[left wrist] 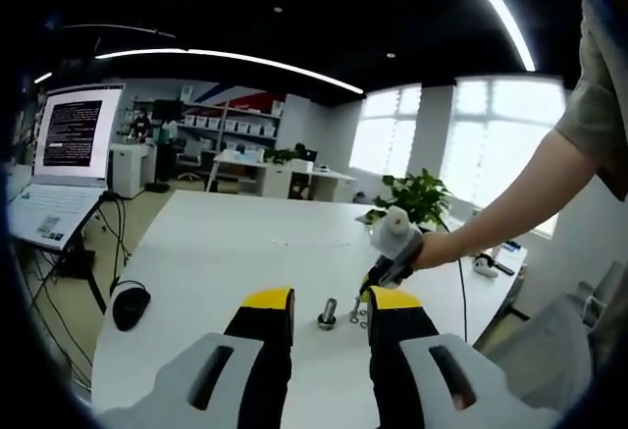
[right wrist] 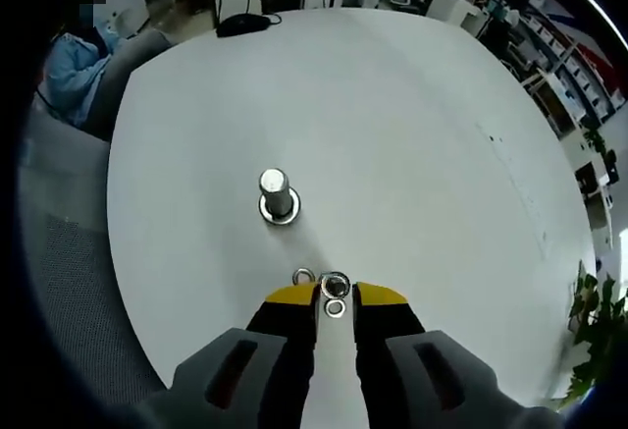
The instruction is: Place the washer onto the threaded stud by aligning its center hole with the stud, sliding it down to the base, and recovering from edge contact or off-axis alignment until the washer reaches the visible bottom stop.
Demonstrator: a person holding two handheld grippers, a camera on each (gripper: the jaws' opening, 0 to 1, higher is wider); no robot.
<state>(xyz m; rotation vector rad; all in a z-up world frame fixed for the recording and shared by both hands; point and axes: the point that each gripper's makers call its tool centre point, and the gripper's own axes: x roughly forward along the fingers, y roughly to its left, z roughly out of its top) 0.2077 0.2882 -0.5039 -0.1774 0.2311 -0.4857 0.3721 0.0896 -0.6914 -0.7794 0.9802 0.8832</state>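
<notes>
A short threaded stud (right wrist: 278,193) stands upright on the white table (right wrist: 412,115), with a ring around its base. Three small washers lie close together near the table edge: one (right wrist: 304,276) to the left, one (right wrist: 335,284) at my right gripper's (right wrist: 336,296) tips, one (right wrist: 336,308) in the gap between the jaws. The jaws stand narrow, pressed against the middle washer. In the left gripper view the stud (left wrist: 327,312) stands just beyond my open, empty left gripper (left wrist: 332,303). The right gripper (left wrist: 390,257), held by a hand, reaches down to the washers (left wrist: 356,311) beside it.
A computer mouse (left wrist: 130,305) lies at the table's left edge, and a laptop (left wrist: 61,169) stands on a stand beyond it. A potted plant (left wrist: 417,196) is at the far side. A grey chair (right wrist: 69,203) sits next to the table.
</notes>
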